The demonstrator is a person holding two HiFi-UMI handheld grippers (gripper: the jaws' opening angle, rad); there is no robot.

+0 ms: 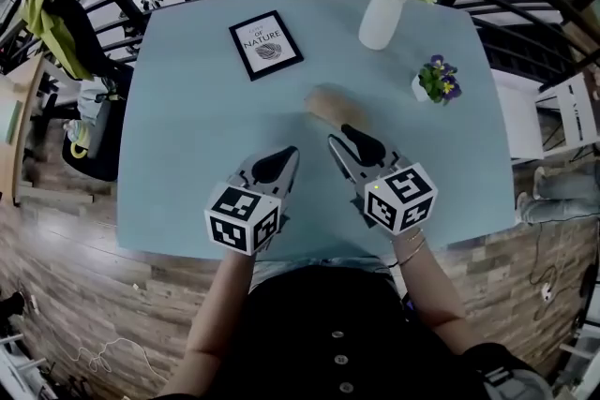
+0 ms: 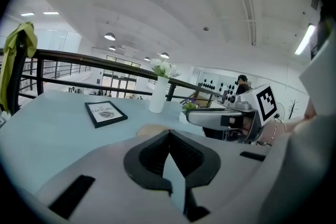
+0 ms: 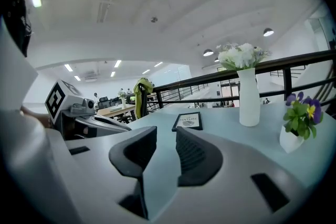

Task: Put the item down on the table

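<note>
A tan item (image 1: 328,104) is lying on the blue surface (image 1: 187,117) by a railing (image 3: 286,78). The left claw (image 1: 289,155) is sitting pressed together, and the right claw (image 1: 339,138) is gaping, empty.

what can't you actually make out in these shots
- tan item on the light blue table: blurred in the head view, its kind unclear
- same item, left gripper view: only a sliver shows above the left gripper
- black-framed print: smaller lettering too small in every view

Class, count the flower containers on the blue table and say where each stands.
2. A white vase stands near the far edge; a small pot of purple flowers stands nearer, by the right edge. None seems hidden.
</note>
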